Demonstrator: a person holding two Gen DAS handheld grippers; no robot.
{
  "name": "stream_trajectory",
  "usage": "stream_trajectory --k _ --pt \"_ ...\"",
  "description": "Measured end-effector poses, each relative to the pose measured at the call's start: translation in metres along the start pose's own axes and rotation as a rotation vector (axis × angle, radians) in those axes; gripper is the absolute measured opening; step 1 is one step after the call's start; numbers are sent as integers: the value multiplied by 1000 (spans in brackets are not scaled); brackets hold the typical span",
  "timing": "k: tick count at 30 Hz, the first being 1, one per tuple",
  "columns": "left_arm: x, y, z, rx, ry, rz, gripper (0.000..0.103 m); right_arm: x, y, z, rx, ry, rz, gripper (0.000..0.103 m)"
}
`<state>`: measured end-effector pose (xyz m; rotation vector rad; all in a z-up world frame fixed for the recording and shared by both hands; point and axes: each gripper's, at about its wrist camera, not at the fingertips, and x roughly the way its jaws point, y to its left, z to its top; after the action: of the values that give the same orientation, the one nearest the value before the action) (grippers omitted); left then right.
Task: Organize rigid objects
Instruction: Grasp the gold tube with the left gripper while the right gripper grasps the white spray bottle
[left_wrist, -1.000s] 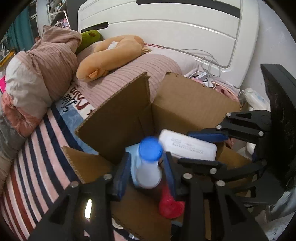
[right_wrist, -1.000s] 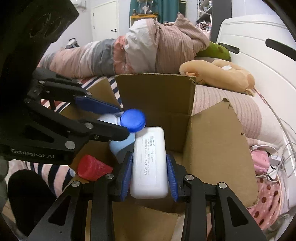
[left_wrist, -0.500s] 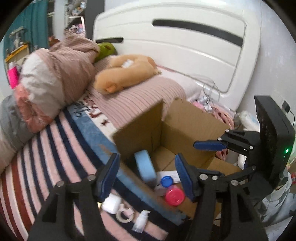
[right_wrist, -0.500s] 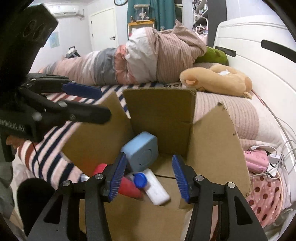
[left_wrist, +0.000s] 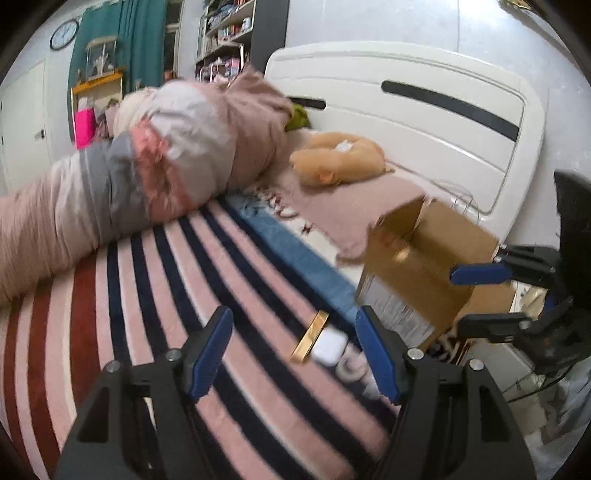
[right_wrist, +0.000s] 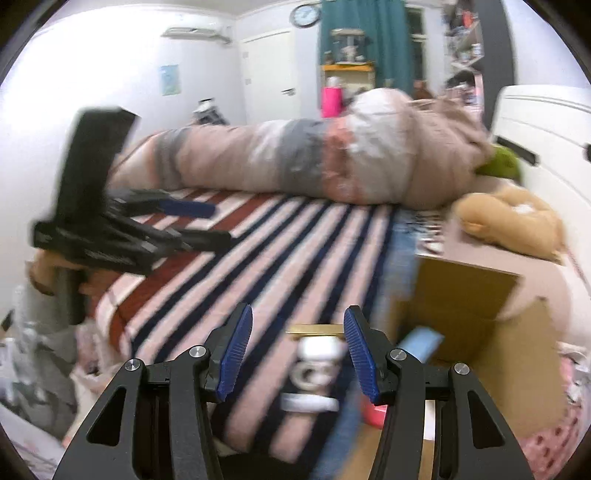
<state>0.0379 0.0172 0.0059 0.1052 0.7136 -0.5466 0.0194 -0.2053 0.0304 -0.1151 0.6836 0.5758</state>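
Note:
My left gripper (left_wrist: 293, 332) hovers over the striped blanket with its jaws opening and nothing between them. Just past its right finger lie a gold flat piece (left_wrist: 310, 338), a white case (left_wrist: 330, 347) and a white ring (left_wrist: 351, 369). My right gripper (right_wrist: 297, 332) is open and empty above the same gold piece (right_wrist: 314, 328), white case (right_wrist: 319, 349), ring (right_wrist: 312, 373) and a small white bottle (right_wrist: 308, 402). The open cardboard box (right_wrist: 480, 314) stands to the right, with a light blue object (right_wrist: 421, 343) and something red (right_wrist: 373, 410) inside. Each gripper shows in the other's view: right (left_wrist: 456, 300), left (right_wrist: 221, 223).
A rolled duvet (left_wrist: 147, 177) lies across the bed's far side. A tan plush toy (left_wrist: 340, 162) rests on the pink cover by the white headboard (left_wrist: 424, 110). The cardboard box (left_wrist: 417, 266) sits at the bed's right edge. Clutter lies on the floor at left (right_wrist: 37, 369).
Both grippers let go of the blue-capped bottle and the white container in the box, opened, pulled back out and swung left over the striped blanket.

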Motion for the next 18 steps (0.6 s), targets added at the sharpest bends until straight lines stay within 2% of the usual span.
stream_trajectory --k 4,8,10,11,13,18 --pt "31 23 -32 -2 58 -47 66 36 28 -3 -13 86 65 48" --pt "81 29 -54 -5 128 -138 66 79 42 -26 -11 202 77 48" --pt "102 27 -59 7 161 -164 63 95 41 -41 2 256 48 48" --pt "117 23 -63 21 185 -185 56 104 37 -50 13 287 23 48" --pt "139 16 -66 44 212 -219 51 115 30 -62 34 324 -19 48" --pt "179 3 -66 85 244 -280 43 123 16 -86 107 365 -106 48"
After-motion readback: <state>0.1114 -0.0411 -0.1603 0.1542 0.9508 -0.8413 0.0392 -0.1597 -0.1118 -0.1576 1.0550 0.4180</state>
